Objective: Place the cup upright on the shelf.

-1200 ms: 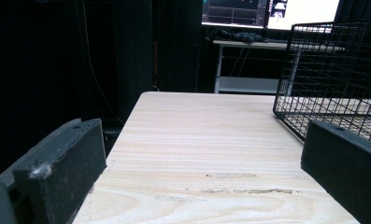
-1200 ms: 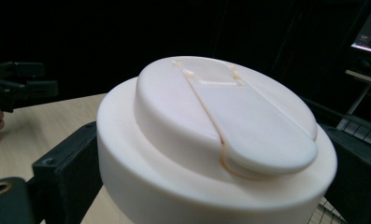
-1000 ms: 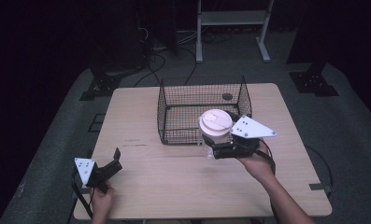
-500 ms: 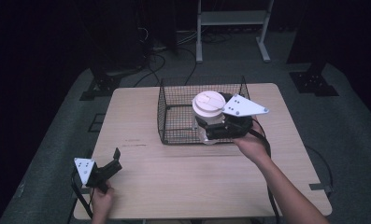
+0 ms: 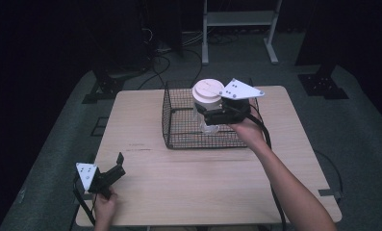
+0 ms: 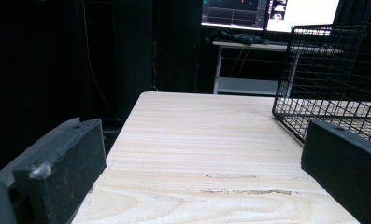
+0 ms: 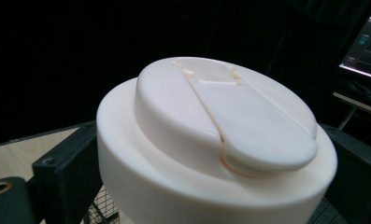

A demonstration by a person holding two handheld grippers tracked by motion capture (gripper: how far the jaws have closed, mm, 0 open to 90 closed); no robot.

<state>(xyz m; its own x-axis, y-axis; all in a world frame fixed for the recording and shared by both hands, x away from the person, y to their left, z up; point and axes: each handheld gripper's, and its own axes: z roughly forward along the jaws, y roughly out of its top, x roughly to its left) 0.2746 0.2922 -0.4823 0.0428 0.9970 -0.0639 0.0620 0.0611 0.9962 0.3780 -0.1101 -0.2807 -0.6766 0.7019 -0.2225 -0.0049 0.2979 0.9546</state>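
A white lidded cup [image 5: 207,96] hangs above the black wire basket [image 5: 179,139], with my right gripper [image 5: 212,115] shut on its clear body below the lid. In the right gripper view the cup's white lid [image 7: 220,135] sits between the two black jaws. My left gripper [image 5: 112,171] rests at the table's near left corner, open, holding nothing. In the left gripper view its wide-apart jaws frame bare wood, with the wire basket [image 6: 332,79] off to the right.
The light wooden table [image 5: 188,187] has free room in front of the basket. A white metal rack [image 5: 239,19] stands behind the table. Black stand feet [image 5: 323,79] and cables lie on the grey floor around it.
My right gripper has carried the cup up and away from the table's right side to a spot over the basket. The left gripper has stayed still.
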